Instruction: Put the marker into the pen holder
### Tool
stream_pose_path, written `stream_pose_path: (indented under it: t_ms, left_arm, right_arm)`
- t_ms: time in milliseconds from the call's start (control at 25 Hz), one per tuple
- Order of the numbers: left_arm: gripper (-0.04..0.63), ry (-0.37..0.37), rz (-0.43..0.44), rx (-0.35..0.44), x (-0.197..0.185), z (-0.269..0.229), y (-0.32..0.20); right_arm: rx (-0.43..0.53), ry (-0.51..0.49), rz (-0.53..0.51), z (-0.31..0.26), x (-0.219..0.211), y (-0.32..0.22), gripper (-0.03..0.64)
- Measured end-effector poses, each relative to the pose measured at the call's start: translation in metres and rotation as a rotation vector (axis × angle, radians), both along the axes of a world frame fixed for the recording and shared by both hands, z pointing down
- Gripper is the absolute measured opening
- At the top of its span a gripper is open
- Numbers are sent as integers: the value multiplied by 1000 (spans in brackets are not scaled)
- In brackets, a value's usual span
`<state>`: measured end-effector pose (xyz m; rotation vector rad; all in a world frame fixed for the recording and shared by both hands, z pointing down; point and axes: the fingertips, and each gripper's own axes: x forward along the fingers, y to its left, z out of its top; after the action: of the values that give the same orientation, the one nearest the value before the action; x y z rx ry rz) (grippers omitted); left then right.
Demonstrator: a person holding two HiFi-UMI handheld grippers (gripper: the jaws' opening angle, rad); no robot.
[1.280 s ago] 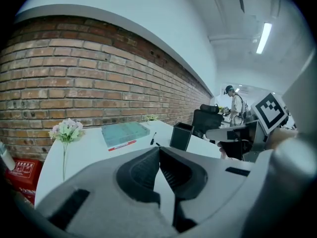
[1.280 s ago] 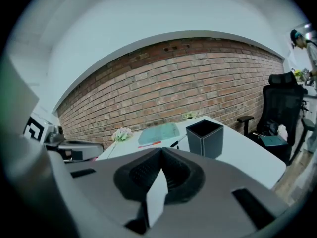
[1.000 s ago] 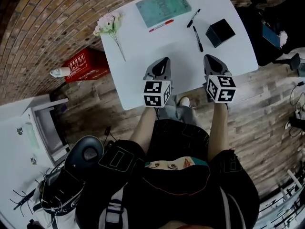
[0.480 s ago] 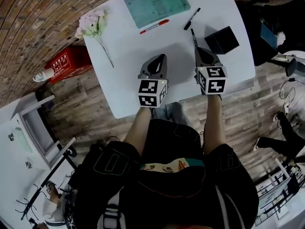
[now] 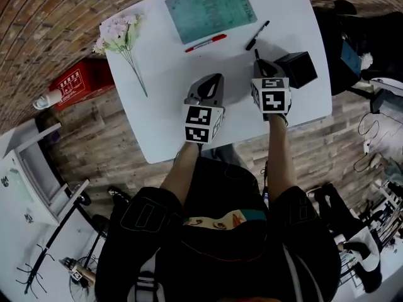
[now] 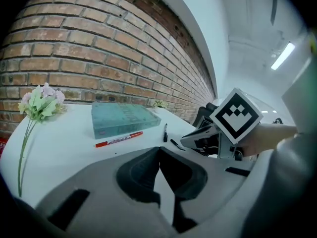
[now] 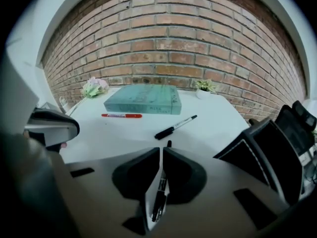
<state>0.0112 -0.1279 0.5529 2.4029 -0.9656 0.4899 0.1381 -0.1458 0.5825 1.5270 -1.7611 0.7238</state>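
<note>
A slim black marker [image 7: 159,192] lies lengthwise between the jaws of your right gripper [image 7: 161,149], which have just been opening slightly. The jaws of your left gripper [image 6: 159,149] are pressed together.

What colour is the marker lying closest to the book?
The marker is red; it shows best in the right gripper view.

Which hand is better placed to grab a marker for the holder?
Right. The right hand-held gripper hangs over a black marker, jaws just opening with the marker between them, next to the pen holder. The left hand-held gripper is shut over bare table.
</note>
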Motion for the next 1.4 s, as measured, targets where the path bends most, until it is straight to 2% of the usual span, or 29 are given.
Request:
stream_pose_path:
  t_ms: [240,560,1000,1240,1400]
  left_arm:
    - [8,31,-18,-26,-3,3,-11]
    - [8,67,-38,-50,-10,7,-20]
    - [8,97,-72,-57,-22,7,-34]
    - [8,100,-83,-51,-26,3,-31]
    - [8,106,-99,-38,-31,-2,-30]
  right_arm:
    - [-28,77,56,6,8,-17,52]
    - [-90,138,73,19,11,-32,57]
    - [-190,148,79,35,18,-35,49]
    - [-191,133,107,31,17,-29,44]
    - [-139,125,116,20,14,-26,43]
